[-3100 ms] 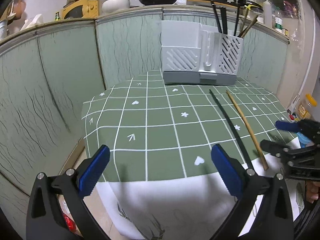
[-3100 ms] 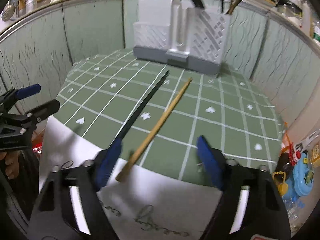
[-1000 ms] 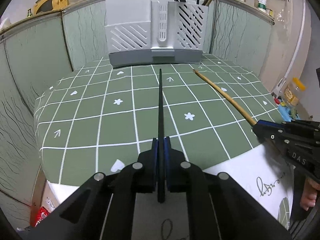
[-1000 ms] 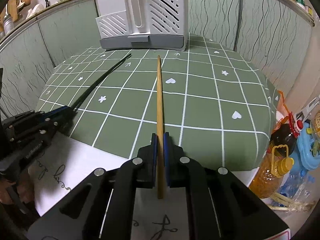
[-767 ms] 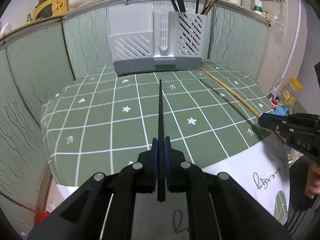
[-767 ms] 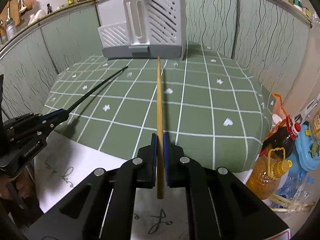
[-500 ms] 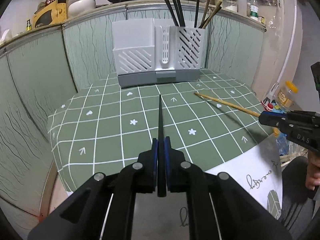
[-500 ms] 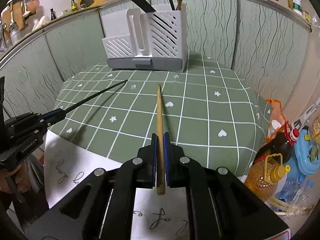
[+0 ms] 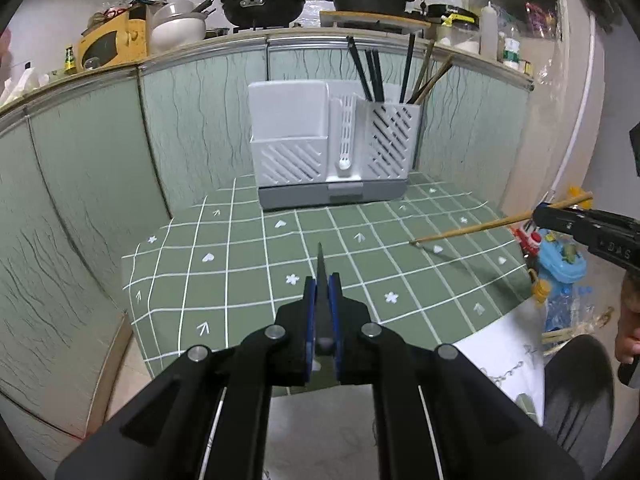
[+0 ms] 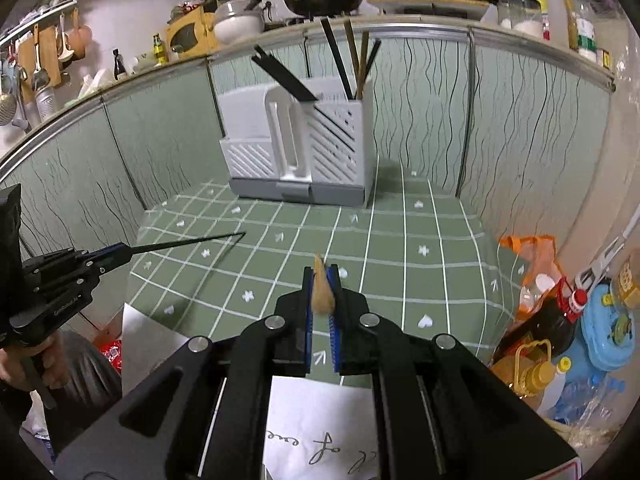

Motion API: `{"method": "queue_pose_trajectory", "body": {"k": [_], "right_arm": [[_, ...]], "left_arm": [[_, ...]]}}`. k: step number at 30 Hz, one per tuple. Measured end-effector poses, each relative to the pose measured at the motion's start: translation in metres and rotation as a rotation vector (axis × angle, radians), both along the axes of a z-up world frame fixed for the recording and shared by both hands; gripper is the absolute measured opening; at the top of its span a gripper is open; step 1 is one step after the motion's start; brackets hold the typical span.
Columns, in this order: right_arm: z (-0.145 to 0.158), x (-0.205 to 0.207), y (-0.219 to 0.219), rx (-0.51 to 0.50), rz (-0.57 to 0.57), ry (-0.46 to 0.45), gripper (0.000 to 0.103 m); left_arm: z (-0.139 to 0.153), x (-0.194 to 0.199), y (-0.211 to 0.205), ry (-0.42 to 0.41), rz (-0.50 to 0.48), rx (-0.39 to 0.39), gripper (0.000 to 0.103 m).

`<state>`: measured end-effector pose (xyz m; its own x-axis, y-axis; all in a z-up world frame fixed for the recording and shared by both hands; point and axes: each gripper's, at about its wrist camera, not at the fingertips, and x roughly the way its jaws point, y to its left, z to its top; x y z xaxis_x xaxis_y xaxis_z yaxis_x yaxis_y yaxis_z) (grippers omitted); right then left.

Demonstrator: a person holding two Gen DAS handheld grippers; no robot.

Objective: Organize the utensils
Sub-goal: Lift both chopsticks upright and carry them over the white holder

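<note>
My left gripper (image 9: 322,286) is shut on a black chopstick (image 9: 320,262) that points forward above the green checked tablecloth (image 9: 240,264). In the right wrist view the same black chopstick (image 10: 188,242) sticks out of the left gripper (image 10: 116,256), clear of the cloth. My right gripper (image 10: 321,280) is shut on a wooden chopstick (image 10: 320,286), seen end-on. From the left wrist view that wooden chopstick (image 9: 472,230) hangs over the table's right side in the right gripper (image 9: 544,214). A white slotted utensil holder (image 9: 332,148) (image 10: 300,148) stands at the back, with several chopsticks (image 9: 380,76) in its right compartment.
Green panelled walls (image 9: 100,184) close in the table at the back and both sides. A counter above carries pans (image 9: 260,6) and jars. Oil bottles (image 10: 532,360) and a blue toy (image 10: 604,328) sit low on the right. White printed paper (image 10: 320,440) hangs off the front edge.
Both grippers have risen, each lifting its chopstick off the tablecloth. The holder now sits lower and farther off in both views, and the chopstick tips hang in the air.
</note>
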<state>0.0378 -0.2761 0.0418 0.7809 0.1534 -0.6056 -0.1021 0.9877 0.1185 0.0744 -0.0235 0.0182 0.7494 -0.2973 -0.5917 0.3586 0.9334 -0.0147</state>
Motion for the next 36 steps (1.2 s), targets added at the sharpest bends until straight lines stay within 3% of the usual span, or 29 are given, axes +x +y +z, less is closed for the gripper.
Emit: {"method": "queue_pose_trajectory", "body": {"k": [19, 36], "right_arm": [[0.049, -0.004, 0.01, 0.014, 0.025, -0.083, 0.007], [0.067, -0.01, 0.004, 0.023, 0.031, -0.1, 0.007]], "left_arm": [[0.063, -0.011, 0.005, -0.067, -0.061, -0.046, 0.006], [0.085, -0.008, -0.003, -0.102, -0.091, -0.046, 0.006]]}}
